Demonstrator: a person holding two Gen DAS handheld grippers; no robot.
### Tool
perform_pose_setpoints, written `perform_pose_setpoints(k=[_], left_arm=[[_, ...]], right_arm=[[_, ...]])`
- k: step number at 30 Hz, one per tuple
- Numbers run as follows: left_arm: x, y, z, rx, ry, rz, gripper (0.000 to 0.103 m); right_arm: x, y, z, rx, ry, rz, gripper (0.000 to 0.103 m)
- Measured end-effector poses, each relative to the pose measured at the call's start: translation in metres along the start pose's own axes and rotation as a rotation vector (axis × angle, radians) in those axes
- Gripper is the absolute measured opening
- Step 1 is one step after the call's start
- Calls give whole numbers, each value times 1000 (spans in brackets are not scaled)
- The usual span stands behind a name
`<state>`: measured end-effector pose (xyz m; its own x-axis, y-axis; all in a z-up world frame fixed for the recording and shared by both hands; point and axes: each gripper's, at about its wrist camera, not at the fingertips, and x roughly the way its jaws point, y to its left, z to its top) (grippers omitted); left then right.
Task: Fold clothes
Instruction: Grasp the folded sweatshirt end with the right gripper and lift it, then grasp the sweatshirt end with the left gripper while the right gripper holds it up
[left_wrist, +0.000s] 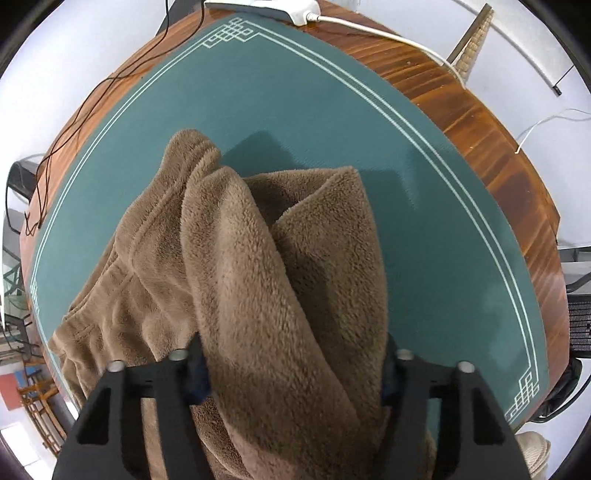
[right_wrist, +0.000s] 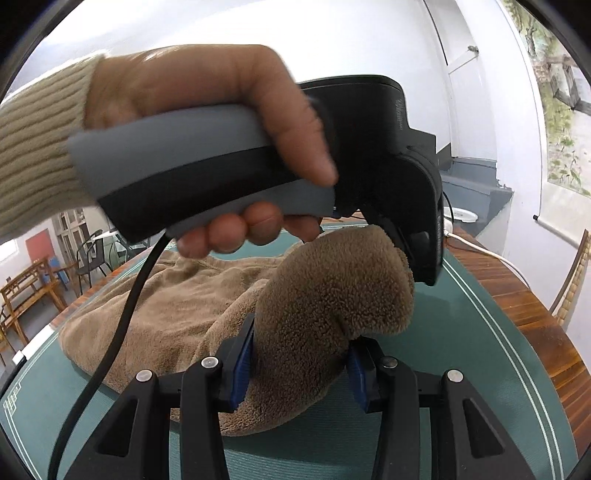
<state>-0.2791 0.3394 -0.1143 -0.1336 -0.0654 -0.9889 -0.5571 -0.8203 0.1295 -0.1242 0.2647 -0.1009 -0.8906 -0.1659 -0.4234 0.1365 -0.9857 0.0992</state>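
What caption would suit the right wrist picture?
Right gripper pinching brown fleece garment above green mat, the hand-held left gripper close ahead.

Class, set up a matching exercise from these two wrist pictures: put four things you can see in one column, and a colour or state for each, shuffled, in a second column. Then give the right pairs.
Things:
1. fleece garment
2. table mat
3. left gripper
4. cable

States:
A. white, lying across the wooden table top
B. teal with a pale line border
C. brown, partly lifted off the mat
D. shut on a bunched fold of cloth

Pairs: 1-C, 2-B, 3-D, 4-A
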Motion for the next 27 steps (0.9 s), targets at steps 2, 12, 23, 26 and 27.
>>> perform_pose_setpoints(k=[2,12,23,26,27], left_arm=[[-4,5,-4,-19,-28,-10,44],[-30,39,-31,-104,-134,-121,34],[-53,85,-48,-188,-226,-231,34],[-63,106,-60,-220,-257,-268,34],[-67,114,-65,-231,-269,-281,34]], right_arm=[[1,0,-1,2,3,-2,46],[0,16,-3,-45,-2,-33,46],[-9,29,11,-79,-7,-41,46],[-11,36,17,-85,-16,-39,46],[-12,39,20,-87,-20,-36,46]])
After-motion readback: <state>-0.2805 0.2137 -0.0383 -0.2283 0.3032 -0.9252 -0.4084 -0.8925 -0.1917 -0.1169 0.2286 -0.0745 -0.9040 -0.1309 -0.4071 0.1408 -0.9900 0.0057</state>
